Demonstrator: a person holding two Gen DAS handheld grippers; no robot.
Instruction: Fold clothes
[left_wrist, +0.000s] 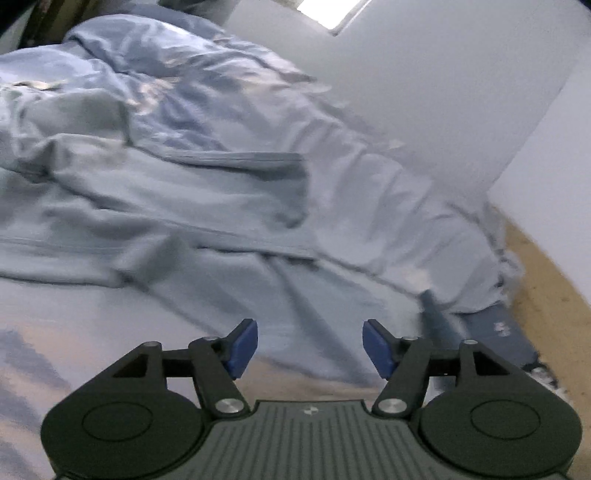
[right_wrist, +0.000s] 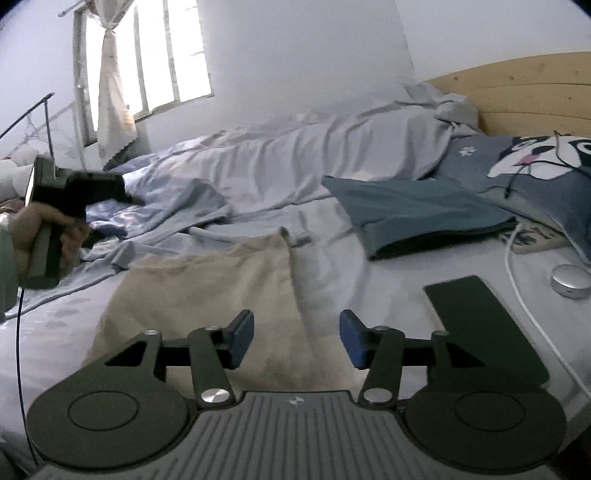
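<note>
A light blue-grey garment (left_wrist: 155, 206) lies crumpled on the bed in the left wrist view, just beyond my open, empty left gripper (left_wrist: 309, 347). In the right wrist view a beige garment (right_wrist: 207, 295) lies flat on the sheet under my open, empty right gripper (right_wrist: 296, 339). The blue-grey garment (right_wrist: 177, 210) lies behind it. The left gripper's body (right_wrist: 74, 192), held in a hand, hovers over that garment at the left. A folded dark teal garment (right_wrist: 417, 210) lies at the right.
A rumpled pale duvet (right_wrist: 314, 155) covers the back of the bed. A cartoon-print pillow (right_wrist: 546, 173) leans by the wooden headboard (right_wrist: 524, 92). A black flat object (right_wrist: 476, 317), a white cable (right_wrist: 524, 295) and a round silver disc (right_wrist: 570, 280) lie at the right. Wood floor (left_wrist: 546, 295) lies beside the bed.
</note>
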